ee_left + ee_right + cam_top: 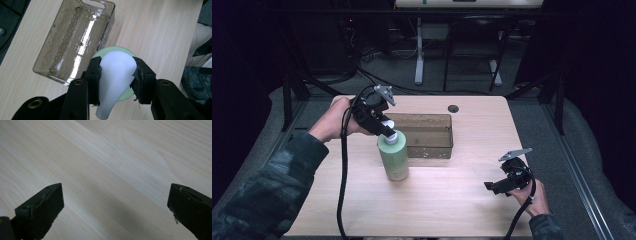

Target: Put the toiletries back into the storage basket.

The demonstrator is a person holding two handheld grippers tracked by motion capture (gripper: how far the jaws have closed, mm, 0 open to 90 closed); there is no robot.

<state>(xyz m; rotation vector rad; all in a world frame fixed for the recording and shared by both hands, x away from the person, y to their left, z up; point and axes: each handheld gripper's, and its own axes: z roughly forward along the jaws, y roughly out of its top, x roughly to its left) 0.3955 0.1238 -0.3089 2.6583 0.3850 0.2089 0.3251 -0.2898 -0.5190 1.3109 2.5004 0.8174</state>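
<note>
Surface (452, 200): pale wood grain, carrying everything listed below; my forearms come in from its near edge.

Bin (424, 135): smoky clear plastic, rectangular, with a handle slot at one end, lying toward the far middle of the surface. In the left gripper view it sits just beyond my left tool's jaws.

Bottle (394, 157): light green, upright, just in front of the bin's near left corner, close to it; whether they touch I cannot tell.

Pump head (115, 75): white, on top of the bottle, its spout pointing back toward my hand in the left gripper view.

My left tool (117, 75): directly above the bottle, jaws clenched on the pump head, one on each side.

My right tool (498, 186): low over the near right of the surface, well apart from the bottle, jaws spread wide with bare wood between them.
</note>
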